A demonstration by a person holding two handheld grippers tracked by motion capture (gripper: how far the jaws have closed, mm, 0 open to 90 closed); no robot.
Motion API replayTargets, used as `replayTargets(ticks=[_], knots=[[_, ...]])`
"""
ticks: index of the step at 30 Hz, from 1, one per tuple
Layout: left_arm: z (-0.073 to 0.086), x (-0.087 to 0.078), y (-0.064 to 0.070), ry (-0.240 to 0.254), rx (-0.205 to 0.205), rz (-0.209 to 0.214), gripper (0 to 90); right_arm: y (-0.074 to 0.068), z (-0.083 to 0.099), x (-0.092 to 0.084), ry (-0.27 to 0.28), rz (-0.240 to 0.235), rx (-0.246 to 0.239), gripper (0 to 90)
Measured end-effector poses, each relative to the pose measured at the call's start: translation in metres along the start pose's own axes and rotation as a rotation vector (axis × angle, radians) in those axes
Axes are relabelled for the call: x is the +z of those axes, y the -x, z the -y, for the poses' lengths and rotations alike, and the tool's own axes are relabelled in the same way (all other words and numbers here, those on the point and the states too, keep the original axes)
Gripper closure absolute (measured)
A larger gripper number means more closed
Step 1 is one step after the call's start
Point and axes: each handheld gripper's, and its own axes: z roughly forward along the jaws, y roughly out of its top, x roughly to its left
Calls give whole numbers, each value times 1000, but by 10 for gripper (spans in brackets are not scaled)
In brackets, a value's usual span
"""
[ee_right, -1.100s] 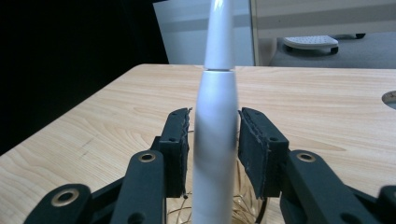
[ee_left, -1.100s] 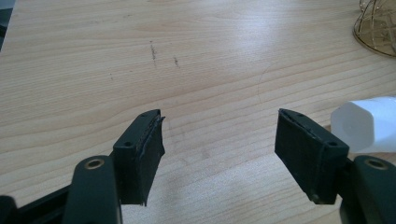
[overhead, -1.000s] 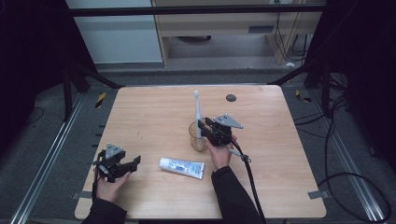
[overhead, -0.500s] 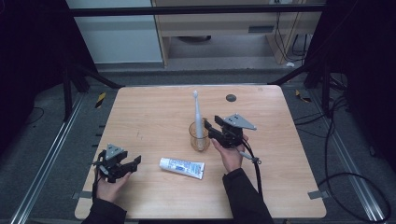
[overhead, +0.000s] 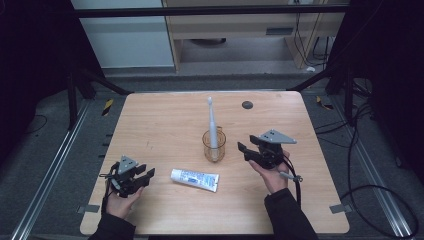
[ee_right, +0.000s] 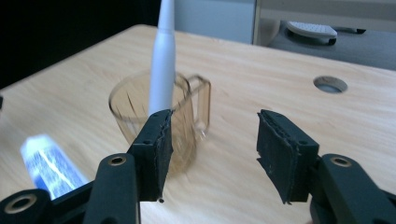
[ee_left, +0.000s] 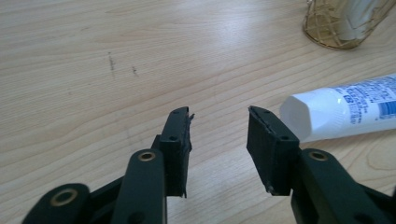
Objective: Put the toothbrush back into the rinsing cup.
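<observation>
Toothbrush in cup, tube lying flat on the table (overhead: pixel 150 120).

Toothpaste tube (overhead: pixel 195 179): blue print, unreadable. White toothbrush (overhead: pixel 212 122) upright in amber cup (overhead: pixel 214 146). Right gripper (overhead: pixel 246 150) has just been opening, left gripper (overhead: pixel 148 175) closing; both gape on nothing.

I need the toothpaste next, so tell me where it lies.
In the high view the toothpaste lies flat near the table's front edge, just in front of the cup, right of the left gripper.

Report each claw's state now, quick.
Left claw: open, holding nothing, jaws just been closing partway; toothpaste tube lies beside it.
Right claw: open, holding nothing, jaws just been opening, apart from the cup with the toothbrush.
</observation>
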Motion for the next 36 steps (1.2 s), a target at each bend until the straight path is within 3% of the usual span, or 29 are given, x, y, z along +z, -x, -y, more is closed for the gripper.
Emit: replayTargets(ticks=[9,15,17,21,26,30,32,36], knots=[[-16,6,9,-1,34,30,689,14,33,-19,-50,19,-25,451],[-31,16,17,3,57,48,759,26,49,-35,-71,38,-8,462],[-36,19,21,2,66,56,784,29,53,-40,-101,42,-2,464],[-44,27,28,9,90,70,832,34,61,-53,-92,62,0,467],[-51,38,35,-11,108,79,870,39,75,-63,-137,128,23,443],[-52,47,39,-34,121,100,890,42,83,-67,-159,129,56,451],[-50,53,41,-52,131,113,892,43,84,-67,-155,113,54,451],[-47,58,45,-79,144,132,893,40,85,-66,-157,130,23,453]])
